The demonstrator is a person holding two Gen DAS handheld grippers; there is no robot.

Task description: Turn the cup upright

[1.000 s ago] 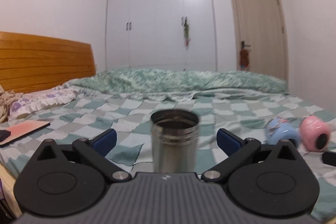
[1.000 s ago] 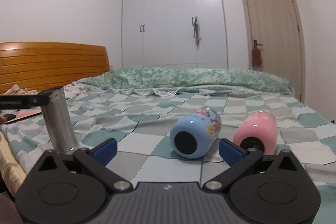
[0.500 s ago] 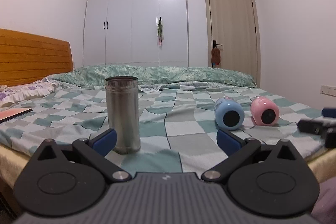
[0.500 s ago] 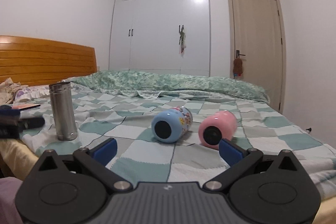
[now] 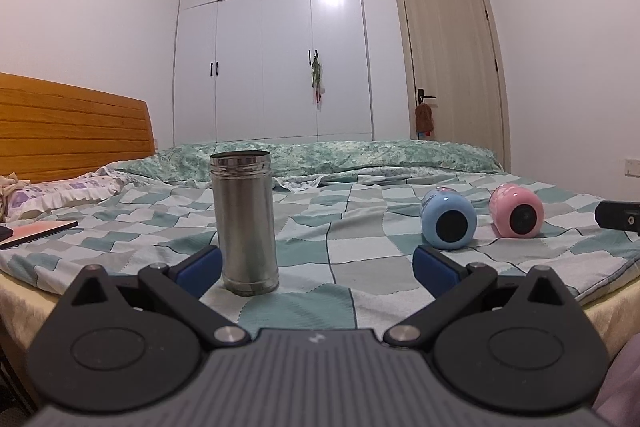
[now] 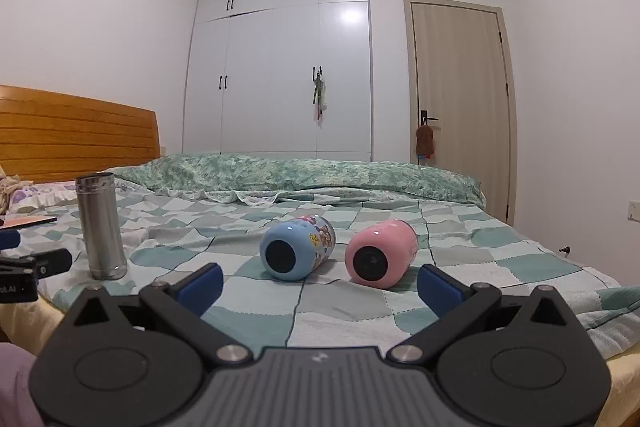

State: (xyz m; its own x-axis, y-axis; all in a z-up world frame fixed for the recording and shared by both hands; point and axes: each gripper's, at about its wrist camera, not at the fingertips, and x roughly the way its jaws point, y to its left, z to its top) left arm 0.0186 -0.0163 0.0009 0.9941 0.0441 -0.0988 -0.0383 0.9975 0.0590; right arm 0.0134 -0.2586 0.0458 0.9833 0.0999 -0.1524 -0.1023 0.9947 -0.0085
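A steel cup (image 5: 245, 223) stands upright, mouth up, on the checked bedspread (image 5: 340, 239); it also shows in the right wrist view (image 6: 101, 227) at the left. A blue cup (image 6: 297, 249) and a pink cup (image 6: 381, 253) lie on their sides, bases toward me; they also show in the left wrist view, the blue cup (image 5: 449, 223) and the pink cup (image 5: 516, 211). My left gripper (image 5: 317, 265) is open and empty, drawn back from the steel cup. My right gripper (image 6: 319, 283) is open and empty, in front of the two lying cups.
A wooden headboard (image 5: 72, 135) and pillows (image 5: 60, 193) are at the left. A pink book (image 5: 38, 231) lies near the left bed edge. A folded green quilt (image 6: 296, 171) lies across the far side. Wardrobe (image 5: 272, 47) and door (image 5: 452, 67) stand behind.
Both grippers have pulled back from the bed toward its near edge. The steel cup stays standing, free of the left gripper. The blue and pink cups have not moved.
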